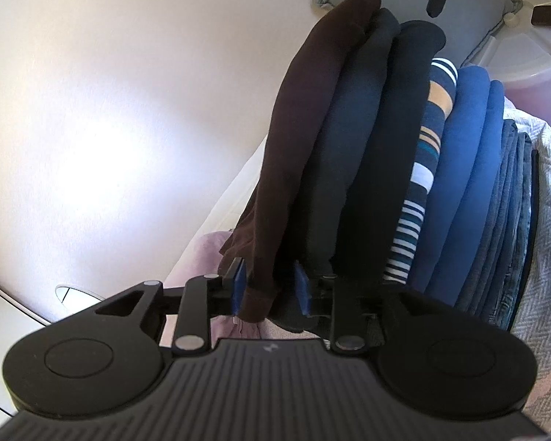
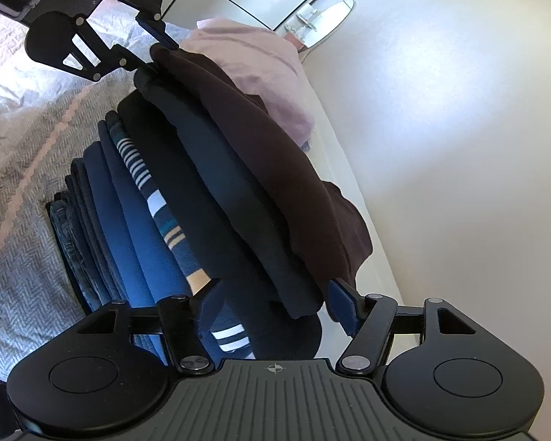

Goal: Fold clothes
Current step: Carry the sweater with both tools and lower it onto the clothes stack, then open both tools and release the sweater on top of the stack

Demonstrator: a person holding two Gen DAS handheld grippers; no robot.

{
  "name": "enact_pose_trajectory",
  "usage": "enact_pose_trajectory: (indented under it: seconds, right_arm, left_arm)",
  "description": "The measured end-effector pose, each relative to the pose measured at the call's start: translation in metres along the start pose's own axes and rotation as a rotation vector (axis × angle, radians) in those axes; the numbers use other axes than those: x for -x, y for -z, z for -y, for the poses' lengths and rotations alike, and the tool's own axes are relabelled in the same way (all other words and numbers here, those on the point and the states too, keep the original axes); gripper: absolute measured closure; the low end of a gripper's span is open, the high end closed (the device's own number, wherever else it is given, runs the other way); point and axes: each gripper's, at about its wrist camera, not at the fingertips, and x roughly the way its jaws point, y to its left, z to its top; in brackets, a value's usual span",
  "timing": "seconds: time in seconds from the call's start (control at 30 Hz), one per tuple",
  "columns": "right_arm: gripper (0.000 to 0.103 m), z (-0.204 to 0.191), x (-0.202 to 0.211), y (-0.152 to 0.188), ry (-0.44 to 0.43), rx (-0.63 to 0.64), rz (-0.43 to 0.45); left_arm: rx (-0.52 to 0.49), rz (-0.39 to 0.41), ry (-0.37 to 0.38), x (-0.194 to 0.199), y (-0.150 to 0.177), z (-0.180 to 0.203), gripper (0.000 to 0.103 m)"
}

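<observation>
The folded maroon garment tops the stack of folded clothes on the bed — left hand-held gripper pinches one end, right hand-held gripper, jaws wide, brackets the other — long axis running between them.

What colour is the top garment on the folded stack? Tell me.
Dark maroon-brown, plain. The top garment shows best in the right wrist view.
</observation>
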Motion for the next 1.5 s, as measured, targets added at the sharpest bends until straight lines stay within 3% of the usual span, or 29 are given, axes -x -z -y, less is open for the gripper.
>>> enact_pose_trajectory:
  seconds: [0.4,0.6,0.7,0.87,0.97,1.03,1.1,1.17,1.23,1.27,1.37,1.5]
  right_arm:
    - [0.037,-0.012,0.008,0.001,0.008,-0.020,0.000]
    - [0.037,-0.012,0.011,0.002,-0.002,-0.044,0.013]
    - [0.037,0.000,0.020,-0.005,0.015,-0.099,0.072]
    - [0.037,0.042,0.008,-0.023,0.008,-0.179,0.133]
    - [0.036,0.098,-0.026,-0.041,-0.075,-0.343,0.135]
    - [0.036,0.135,-0.063,-0.053,-0.163,-0.450,0.110]
    - [0.036,0.163,-0.111,-0.060,-0.305,-0.531,0.035]
    - [0.037,0.178,-0.160,-0.058,-0.463,-0.615,-0.045]
    - [0.037,0.174,-0.201,-0.048,-0.585,-0.645,-0.156]
    - [0.037,0.167,-0.212,-0.041,-0.636,-0.653,-0.194]
    - [0.037,0.148,-0.208,-0.018,-0.701,-0.732,-0.221]
    - [0.037,0.108,-0.151,-0.006,-0.685,-0.674,-0.196]
  left_arm:
    - [0.023,0.028,-0.001,0.051,-0.018,0.011,0.075]
    - [0.135,0.096,-0.039,0.065,-0.031,-0.007,0.074]
    - [0.187,0.104,-0.057,0.056,-0.041,-0.027,0.073]
    - [0.259,0.087,-0.016,0.008,-0.058,-0.061,0.072]
    - [0.321,0.056,0.035,-0.030,-0.067,-0.084,0.071]
    - [0.402,-0.016,0.143,-0.065,-0.067,-0.097,0.071]
    - [0.488,-0.092,0.264,-0.102,-0.065,-0.108,0.073]
    - [0.516,-0.114,0.306,-0.096,-0.060,-0.099,0.073]
    - [0.531,-0.125,0.331,-0.081,-0.054,-0.085,0.086]
    - [0.538,-0.130,0.344,-0.073,-0.051,-0.078,0.086]
    - [0.560,-0.145,0.382,-0.051,-0.042,-0.057,0.087]
    - [0.590,-0.165,0.433,-0.021,-0.030,-0.030,0.087]
